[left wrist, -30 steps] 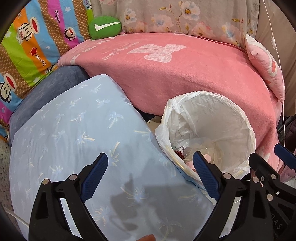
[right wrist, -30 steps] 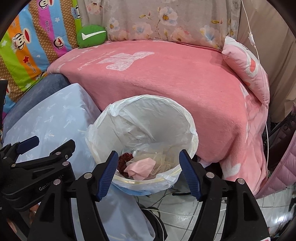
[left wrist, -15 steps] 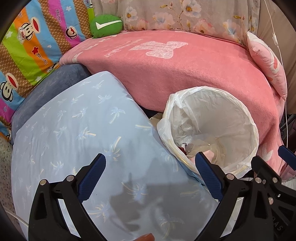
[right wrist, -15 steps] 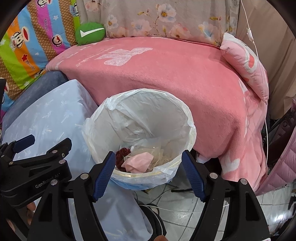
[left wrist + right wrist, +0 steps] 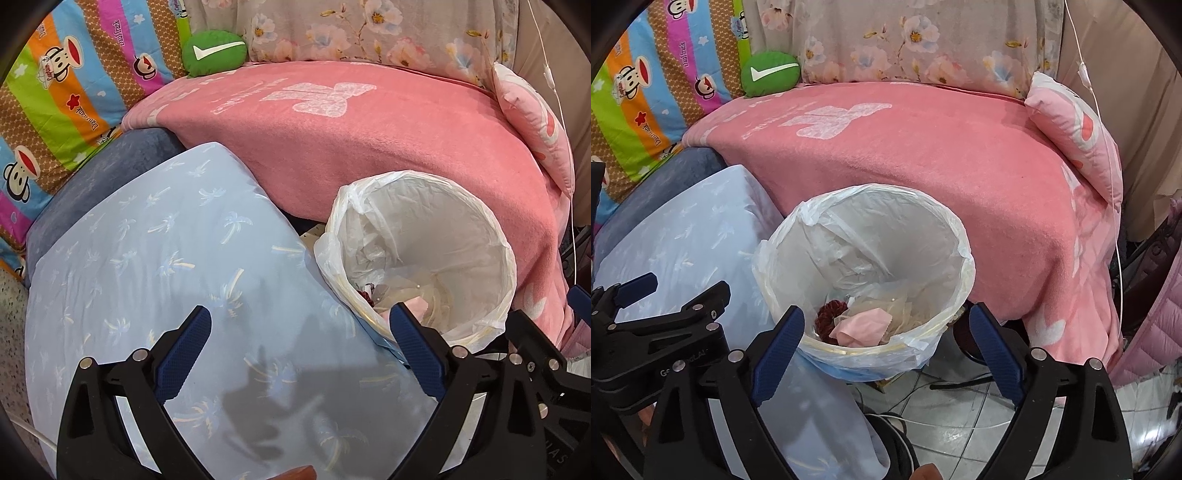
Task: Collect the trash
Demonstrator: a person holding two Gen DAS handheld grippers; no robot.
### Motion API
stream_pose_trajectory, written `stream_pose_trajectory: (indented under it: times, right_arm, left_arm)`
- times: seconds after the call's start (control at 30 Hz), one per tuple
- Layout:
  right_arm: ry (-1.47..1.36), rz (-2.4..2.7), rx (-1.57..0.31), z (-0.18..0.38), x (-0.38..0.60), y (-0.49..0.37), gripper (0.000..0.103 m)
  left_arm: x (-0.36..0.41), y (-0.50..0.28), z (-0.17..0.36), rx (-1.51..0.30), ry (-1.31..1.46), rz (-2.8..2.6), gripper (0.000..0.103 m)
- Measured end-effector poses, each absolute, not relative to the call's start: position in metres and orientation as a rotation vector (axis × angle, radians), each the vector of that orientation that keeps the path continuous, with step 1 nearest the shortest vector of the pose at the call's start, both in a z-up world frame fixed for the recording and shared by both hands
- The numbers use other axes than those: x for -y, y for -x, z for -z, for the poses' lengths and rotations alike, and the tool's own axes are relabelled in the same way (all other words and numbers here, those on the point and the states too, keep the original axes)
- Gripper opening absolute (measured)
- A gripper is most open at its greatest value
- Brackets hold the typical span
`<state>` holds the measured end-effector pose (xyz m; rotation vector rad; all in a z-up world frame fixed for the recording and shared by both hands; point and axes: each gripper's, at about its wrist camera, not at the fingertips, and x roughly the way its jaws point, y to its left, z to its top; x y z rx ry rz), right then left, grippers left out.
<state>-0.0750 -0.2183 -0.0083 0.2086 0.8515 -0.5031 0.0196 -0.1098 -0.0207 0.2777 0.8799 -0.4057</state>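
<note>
The near rim of the bin point(image 5: 864, 354) is hiding part of its trash point(image 5: 849, 325); the left tool point(image 5: 635, 291) is running off at nine o'clock.

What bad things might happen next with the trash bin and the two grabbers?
1. The bin stands squeezed between the blue cushion and the pink blanket; a bump might tip it.
2. The right gripper, whose jaws have just been opening with nothing between them, hangs near the thin bag liner and might snag it.
3. Cables lie on the floor beside the bin and might catch.
</note>
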Motion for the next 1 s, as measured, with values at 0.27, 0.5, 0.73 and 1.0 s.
stream_pose_trajectory:
  times: [0.27, 0.5, 0.73, 1.0]
  right_arm:
    - [-0.199, 0.517, -0.843, 0.0072, 0.2192, 0.0784, 0.088]
    - [-0.187, 0.524, -0.845, 0.0068, 0.2183, 0.0788, 0.088]
    - [-0.182, 0.521, -0.855, 0.0079, 0.2185, 0.0768, 0.088]
    - [-0.178, 0.527, -0.865, 0.0113, 0.2179, 0.0768, 0.088]
  left_arm:
    - [0.1112, -0.0160, 0.0196, -0.871, -0.283, 0.410, 0.093]
    - [0.1107, -0.0148, 0.0196, -0.867, -0.284, 0.401, 0.093]
    - [0.1101, -0.0167, 0.0217, -0.876, -0.282, 0.386, 0.093]
    - [0.1103, -0.0168, 0.0247, -0.888, -0.279, 0.381, 0.093]
